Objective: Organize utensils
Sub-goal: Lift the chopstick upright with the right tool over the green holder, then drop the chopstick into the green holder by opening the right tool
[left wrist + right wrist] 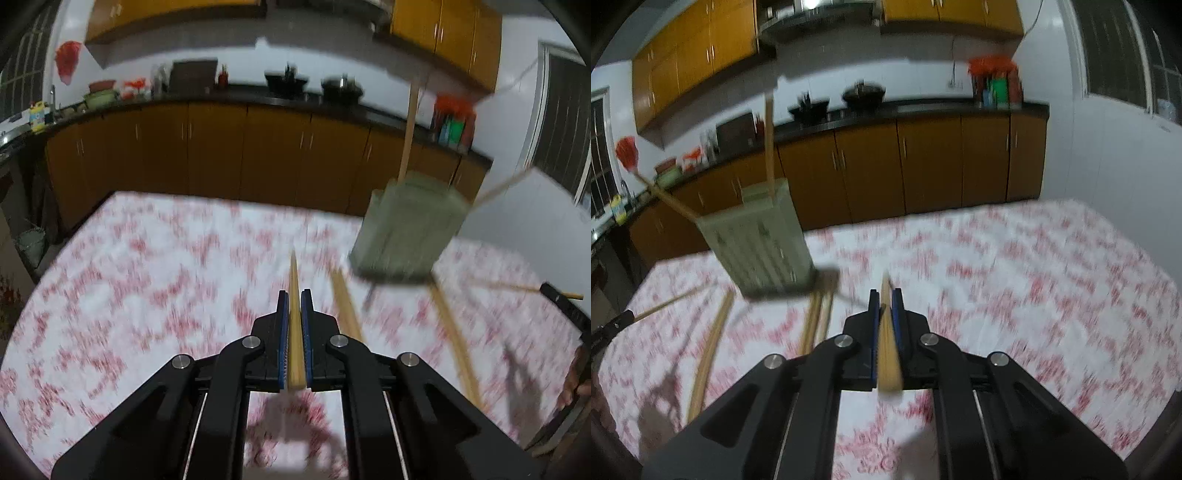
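Both grippers clamped: left gripper (pixel 294 295) and right gripper (pixel 885 295) each pinch one chopstick (pixel 294 325); I see holder (pixel 406 229) at 2 o'clock

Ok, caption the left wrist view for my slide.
Left gripper clamps one wooden chopstick above the floral tablecloth, near the pale green utensil holder.

The left gripper (pixel 294 295) and right gripper (pixel 885 295) look alike: black angular linkage arms, round silver screws, thin metal rods, and blue-lined jaws.
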{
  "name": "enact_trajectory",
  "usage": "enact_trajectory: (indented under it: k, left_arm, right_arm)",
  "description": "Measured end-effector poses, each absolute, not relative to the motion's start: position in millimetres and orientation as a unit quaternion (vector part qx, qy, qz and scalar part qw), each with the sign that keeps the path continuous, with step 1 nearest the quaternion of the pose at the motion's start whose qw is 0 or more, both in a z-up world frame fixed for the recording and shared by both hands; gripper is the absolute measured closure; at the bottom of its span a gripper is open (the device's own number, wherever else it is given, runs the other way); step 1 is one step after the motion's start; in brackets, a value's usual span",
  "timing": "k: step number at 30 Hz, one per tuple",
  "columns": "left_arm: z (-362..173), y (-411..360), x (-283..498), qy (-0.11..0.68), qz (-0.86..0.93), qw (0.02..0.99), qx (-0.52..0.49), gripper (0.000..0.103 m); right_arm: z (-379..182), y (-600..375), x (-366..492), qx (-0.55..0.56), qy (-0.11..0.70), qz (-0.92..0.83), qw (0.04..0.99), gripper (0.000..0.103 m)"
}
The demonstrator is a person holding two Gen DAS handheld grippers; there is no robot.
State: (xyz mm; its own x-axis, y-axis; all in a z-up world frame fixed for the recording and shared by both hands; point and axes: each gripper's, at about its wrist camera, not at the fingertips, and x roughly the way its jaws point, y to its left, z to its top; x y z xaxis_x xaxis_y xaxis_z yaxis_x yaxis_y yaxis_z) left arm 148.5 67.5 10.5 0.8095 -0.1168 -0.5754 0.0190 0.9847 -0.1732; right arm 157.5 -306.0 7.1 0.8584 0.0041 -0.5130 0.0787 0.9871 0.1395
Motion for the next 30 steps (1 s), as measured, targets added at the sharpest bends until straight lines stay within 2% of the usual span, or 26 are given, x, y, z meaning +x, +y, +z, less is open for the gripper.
enact_trajectory:
  k: [8,19,30]
  left_arm:
    - [55.5,74.3,147.6,0.248,-0.038,0.963,-0.099,0.096]
    - [121.3,54.0,134.0,0.177,-0.09,0.975,-0.098,0.096]
    - [172.4,8.8,146.8,0.059,-0.098,0.987,-0.113,0.096]
  right_arm:
    - [40.6,-302.9,152.9,0.076,0.221,-0.014,0.972,0.095]
    - [123.5,-294.1,135.7,0.105,0.142,0.077,0.981,0.095]
    - [153.8,-261.6,163.7,0.103,0.083,0.093,0.987,0.095]
